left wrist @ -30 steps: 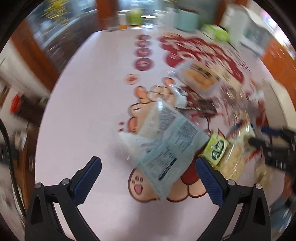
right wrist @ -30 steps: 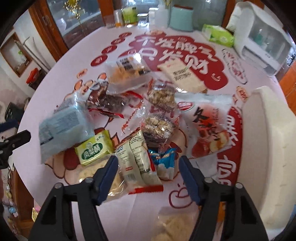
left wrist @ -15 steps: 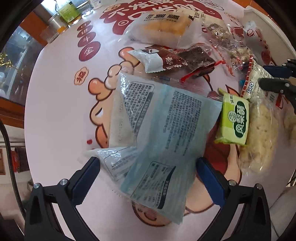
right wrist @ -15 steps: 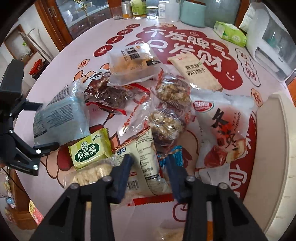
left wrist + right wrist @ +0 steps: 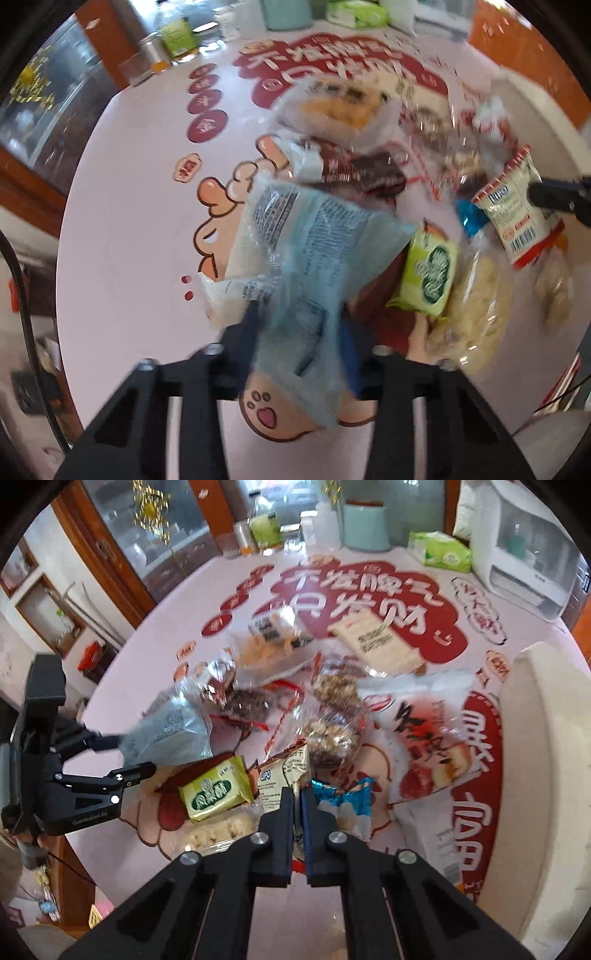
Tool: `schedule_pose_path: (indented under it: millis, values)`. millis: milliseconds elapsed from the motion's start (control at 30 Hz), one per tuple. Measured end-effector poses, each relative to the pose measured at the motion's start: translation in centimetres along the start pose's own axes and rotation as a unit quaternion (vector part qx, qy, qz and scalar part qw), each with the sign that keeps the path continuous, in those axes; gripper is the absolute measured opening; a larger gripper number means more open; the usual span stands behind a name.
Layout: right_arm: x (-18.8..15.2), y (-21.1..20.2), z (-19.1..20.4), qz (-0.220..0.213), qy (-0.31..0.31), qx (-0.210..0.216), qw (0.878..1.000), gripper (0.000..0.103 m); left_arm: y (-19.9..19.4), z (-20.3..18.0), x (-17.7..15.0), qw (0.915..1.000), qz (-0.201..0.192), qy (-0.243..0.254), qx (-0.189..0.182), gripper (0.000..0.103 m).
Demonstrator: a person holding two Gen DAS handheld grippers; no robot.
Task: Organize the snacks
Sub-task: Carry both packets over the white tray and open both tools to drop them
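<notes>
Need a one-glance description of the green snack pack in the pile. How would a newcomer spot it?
Start at the round table with the red-and-pink printed cover, then go to the near edge of the snack pile. The green pack lies flat there, between the pale blue bag and the white pack. It is the only bright green wrapper in the pile.

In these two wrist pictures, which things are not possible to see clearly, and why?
- Left wrist view: print on the pale blue packet is motion-blurred, unreadable.
- Left wrist view: left gripper fingertips are covered by that packet.
- Right wrist view: lower end of the white Lipo packet is hidden behind the right gripper.
- Right wrist view: white tray is cut off by the edge.
</notes>
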State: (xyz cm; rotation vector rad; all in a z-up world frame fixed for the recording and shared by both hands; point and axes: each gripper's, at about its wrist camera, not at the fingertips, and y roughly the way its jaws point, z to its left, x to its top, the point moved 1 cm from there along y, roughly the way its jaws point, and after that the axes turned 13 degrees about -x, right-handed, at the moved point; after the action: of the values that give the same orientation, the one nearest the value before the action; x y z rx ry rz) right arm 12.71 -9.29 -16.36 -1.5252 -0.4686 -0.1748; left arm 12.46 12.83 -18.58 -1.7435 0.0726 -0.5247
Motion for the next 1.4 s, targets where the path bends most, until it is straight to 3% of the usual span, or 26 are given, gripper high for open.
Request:
schedule_pose_path:
  millis: [133,367,567,733,900,1067,1267,1367,1400]
  values:
    - [0.0,-2.9,-0.9,-0.033,0.015,0.005,0.999,0.003,-2.6,-0.7,0.5,0.999,-0.027,-0.032,-0.012,0.018]
    - [-1.2,-8.4,-3.3,-0.093,0.044,0.007,0.995,0.003,-8.7,-5.2,3.1,0.9947,-0.094,-0.022,-0.036,0.015]
    - [-3.2,-12.8,-7.3,-0.136,0.091,-0.012,0.986,0.003,-14.1,-12.8,6.0,0.9843,-0.149,0.056,-0.076,0.015]
    - [-4.5,-16.8,-11.7,-0.18,0.159,-0.074,0.968,0.004,-17.2,-21.3,9.4,0.9647,-0.192,0.132,-0.123,0.015]
    - [-6.5,-19.6,-16.1,-0.212,0.223,-0.167,0.936,0.004,-16.2,-28.8,12.0,0.9542,-0.193,0.184,-0.135,0.015]
    - [-8.4,-18.7,-20.3,-0.192,0.27,-0.219,0.918,0.004,-11.8,-34.4,14.3,0.9574,-0.165,0.204,-0.12,0.015]
    - [-9.2,-15.9,-24.0,-0.17,0.303,-0.243,0.906,0.004,-6.5,-38.0,15.2,0.9639,-0.129,0.213,-0.094,0.016]
    - [-10.1,-15.1,-25.2,-0.16,0.313,-0.245,0.903,0.007,-4.6,-39.1,15.5,0.9665,-0.114,0.213,-0.087,0.025]
    - [-9.9,-14.6,-25.6,-0.155,0.313,-0.24,0.906,0.007,-4.0,-39.3,15.7,0.9679,-0.109,0.209,-0.087,0.039]
